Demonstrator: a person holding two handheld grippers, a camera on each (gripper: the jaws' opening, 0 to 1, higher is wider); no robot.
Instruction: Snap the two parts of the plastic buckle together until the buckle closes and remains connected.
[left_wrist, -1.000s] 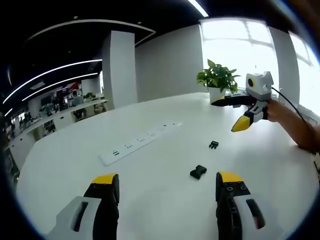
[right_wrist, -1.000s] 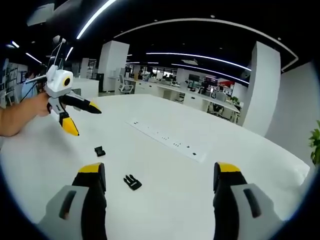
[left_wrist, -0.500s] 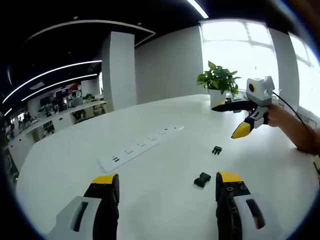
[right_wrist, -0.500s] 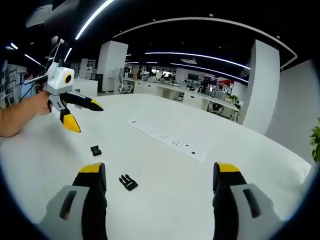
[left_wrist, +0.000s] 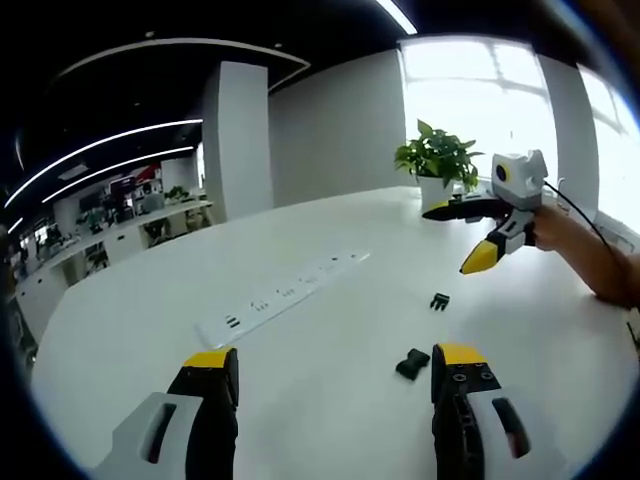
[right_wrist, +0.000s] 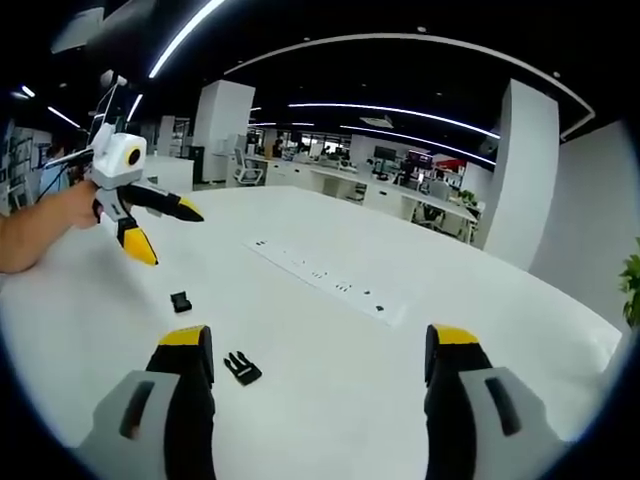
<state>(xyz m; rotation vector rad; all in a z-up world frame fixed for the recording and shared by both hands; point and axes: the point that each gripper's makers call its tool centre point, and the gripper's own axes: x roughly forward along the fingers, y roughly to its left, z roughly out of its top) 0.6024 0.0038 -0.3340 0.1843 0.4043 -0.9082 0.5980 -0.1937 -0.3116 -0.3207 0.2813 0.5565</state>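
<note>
Buckle halves apart on the white table (left_wrist: 330, 330).
We hold left gripper (left_wrist: 335, 385) and right gripper (right_wrist: 310, 365) spread wide; pronged half (right_wrist: 241, 368) and socket half (right_wrist: 181, 301) lie near the power strip (right_wrist: 325, 280).

white table (left_wrist: 330, 330), power strip (left_wrist: 280, 295), potted plant (left_wrist: 436, 160)

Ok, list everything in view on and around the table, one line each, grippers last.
buckle parts: two, black, apart on the table; pronged half, socket half.
power strip: one, white, long, flat on the table, beyond the buckle parts.
table: one, white, large.
potted plant: one, green leaves, white pot, far edge by the window.
pillar: one, white, behind the table.
office desks: several, in the background.
left gripper: black jaws, yellow tips, open, above the table.
right gripper: same colours, open.
</note>
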